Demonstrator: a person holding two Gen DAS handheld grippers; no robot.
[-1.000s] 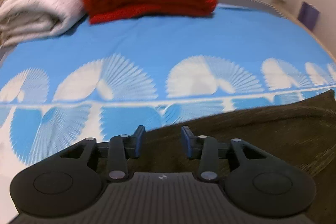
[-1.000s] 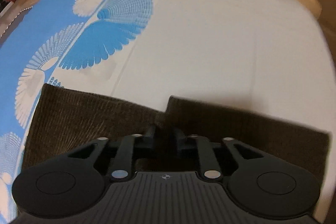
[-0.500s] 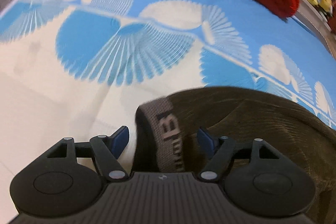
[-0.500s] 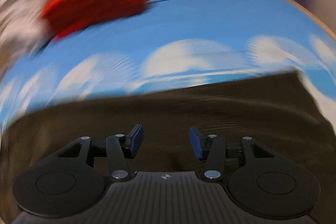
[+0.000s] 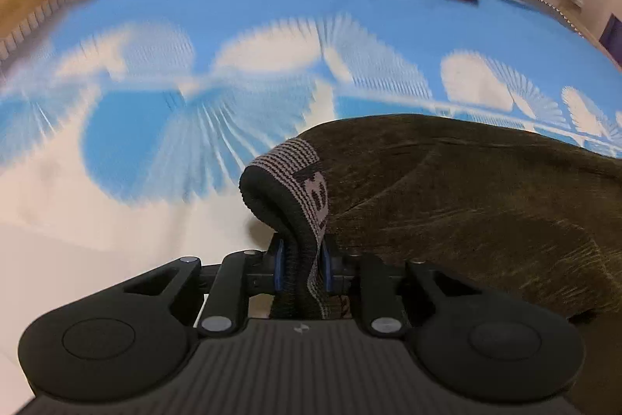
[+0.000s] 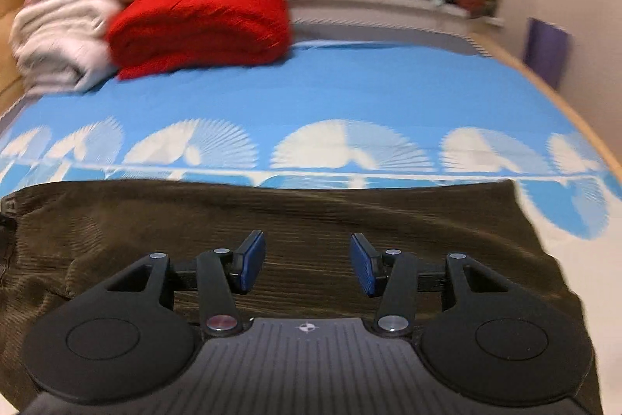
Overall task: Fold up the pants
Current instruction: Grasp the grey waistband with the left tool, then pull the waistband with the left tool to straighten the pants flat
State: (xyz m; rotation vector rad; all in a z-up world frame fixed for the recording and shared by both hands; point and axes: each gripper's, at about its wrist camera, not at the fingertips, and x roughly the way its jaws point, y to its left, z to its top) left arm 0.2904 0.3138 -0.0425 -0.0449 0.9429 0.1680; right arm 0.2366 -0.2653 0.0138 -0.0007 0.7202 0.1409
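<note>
Pants [image 5: 466, 205], dark brown corduroy, lie across the near part of my bed's blue-and-white sheet [image 5: 350, 34], stretched flat from side to side. At their left end my left gripper [image 5: 301, 265] has just been closing and now pinches the striped grey waistband [image 5: 299, 181] between its blue pads, the band bunched and lifted off the sheet. Further right, my right gripper [image 6: 308, 267] hovers over the middle of the pants with its jaws about half apart, nothing between them, having opened a moment ago. Beyond the pants, a red blanket [image 6: 202, 26] sits beside pale folded bedding [image 6: 58, 37].
</note>
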